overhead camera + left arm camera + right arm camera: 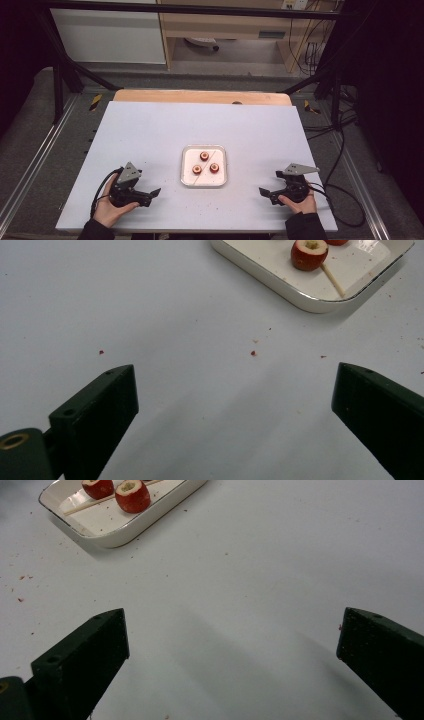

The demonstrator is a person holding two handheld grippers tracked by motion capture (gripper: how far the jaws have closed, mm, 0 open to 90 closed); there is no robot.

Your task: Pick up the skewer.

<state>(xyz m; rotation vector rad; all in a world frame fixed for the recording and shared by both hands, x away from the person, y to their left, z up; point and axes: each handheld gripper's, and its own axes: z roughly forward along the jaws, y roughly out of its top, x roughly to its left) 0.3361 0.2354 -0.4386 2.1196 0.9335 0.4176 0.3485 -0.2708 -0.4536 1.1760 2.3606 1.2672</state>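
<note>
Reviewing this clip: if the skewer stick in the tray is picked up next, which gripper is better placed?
Roughly even, slight edge to the left. Both the left gripper and right gripper rest open on the table beside the tray. The stick ends at the tray's near-left corner, closer to the left one.

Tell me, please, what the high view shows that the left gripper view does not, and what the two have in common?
High view alone: both hand-held tools, the left gripper and the right gripper, each side of the white tray, all three red fruit pieces in the tray, and the wooden strip along the table's far edge. Left gripper view alone: its own black jaws spread wide, and red crumbs on the table. Shared: the tray, a cored fruit piece, the thin wooden skewer, the white table.
</note>
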